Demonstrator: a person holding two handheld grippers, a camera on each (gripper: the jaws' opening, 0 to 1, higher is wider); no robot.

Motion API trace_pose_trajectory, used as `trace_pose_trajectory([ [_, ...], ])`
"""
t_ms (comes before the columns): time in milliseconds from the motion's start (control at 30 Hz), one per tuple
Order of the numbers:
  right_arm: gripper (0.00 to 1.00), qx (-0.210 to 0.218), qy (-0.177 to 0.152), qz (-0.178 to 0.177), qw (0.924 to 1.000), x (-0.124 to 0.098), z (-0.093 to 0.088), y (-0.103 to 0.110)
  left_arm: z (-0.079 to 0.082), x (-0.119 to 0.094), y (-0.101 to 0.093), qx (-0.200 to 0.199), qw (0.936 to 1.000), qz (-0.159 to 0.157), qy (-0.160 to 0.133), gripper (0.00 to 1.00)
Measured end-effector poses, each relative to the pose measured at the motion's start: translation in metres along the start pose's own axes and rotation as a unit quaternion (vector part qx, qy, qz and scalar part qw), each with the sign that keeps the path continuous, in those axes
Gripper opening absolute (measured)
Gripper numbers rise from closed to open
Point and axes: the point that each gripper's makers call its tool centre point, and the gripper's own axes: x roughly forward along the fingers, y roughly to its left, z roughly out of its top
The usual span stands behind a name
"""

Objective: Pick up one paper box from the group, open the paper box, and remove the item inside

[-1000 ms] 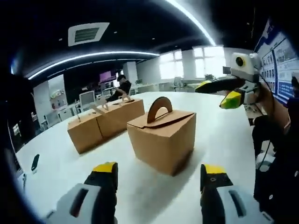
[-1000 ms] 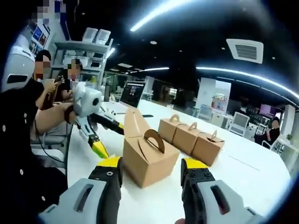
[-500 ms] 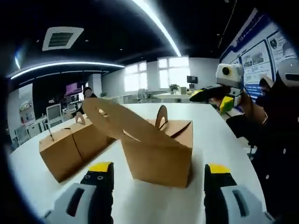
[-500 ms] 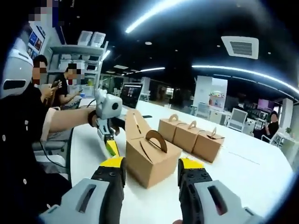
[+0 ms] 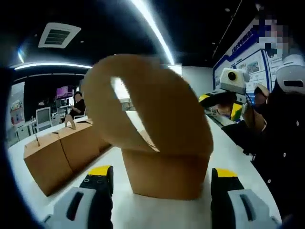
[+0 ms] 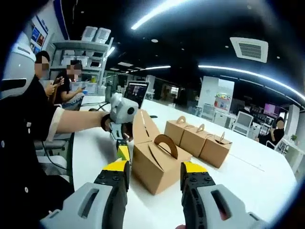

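The left tongs (image 5: 159, 183) stand spread, their yellow-tipped jaws on either side of a brown paper box (image 5: 164, 171) that sits on the white table (image 5: 119, 210) just ahead of them. One lid flap (image 5: 152, 112) of this box is lifted and leans toward the camera, with an arched handle slot cut through it. In the right gripper view the left tongs (image 6: 123, 151) come in from the left, held by a hand (image 6: 114, 126), with their tips at the box's (image 6: 159, 164) near corner, where the raised flap (image 6: 143, 126) stands up; the other half-lid carries an upright arched handle (image 6: 165, 143).

The right tongs (image 6: 153, 179) are spread too, holding nothing, just short of that box. In the left gripper view they (image 5: 224, 102) hover beyond the box.

Three more closed boxes (image 6: 198, 140) stand in a row behind. Wall posters (image 5: 250, 67) carry writing too small to read.
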Motion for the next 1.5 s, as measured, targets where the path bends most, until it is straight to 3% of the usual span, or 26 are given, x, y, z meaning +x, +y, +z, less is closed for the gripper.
trace_pose_trajectory([
  [233, 0.43, -0.011, 0.012, 0.0, 0.9999, 0.007, 0.001, 0.002, 0.0, 0.002, -0.003, -0.02, 0.9993, -0.03, -0.013, 0.71],
  [433, 0.43, -0.016, 0.021, 0.003, 0.9997, 0.016, 0.005, 0.003, -0.002, 0.005, -0.004, -0.012, 0.9992, -0.036, -0.014, 0.72],
  [767, 0.32, -0.091, 0.057, -0.004, 0.9942, 0.047, 0.019, 0.011, -0.004, 0.005, -0.004, -0.007, 0.9992, -0.036, -0.018, 0.68],
  [933, 0.26, -0.139, 0.109, -0.028, 0.9839, 0.064, 0.011, 0.005, -0.005, 0.003, -0.002, -0.009, 0.9992, -0.031, -0.022, 0.68],
  [1133, 0.22, -0.184, 0.124, -0.03, 0.9747, 0.081, 0.008, 0.009, -0.004, 0.002, 0.002, -0.005, 0.9996, -0.019, -0.021, 0.68],
  [1500, 0.1, -0.239, 0.164, -0.038, 0.9564, 0.087, 0.004, 0.011, -0.004, 0.002, 0.005, 0.003, 0.9998, -0.011, -0.018, 0.67],
])
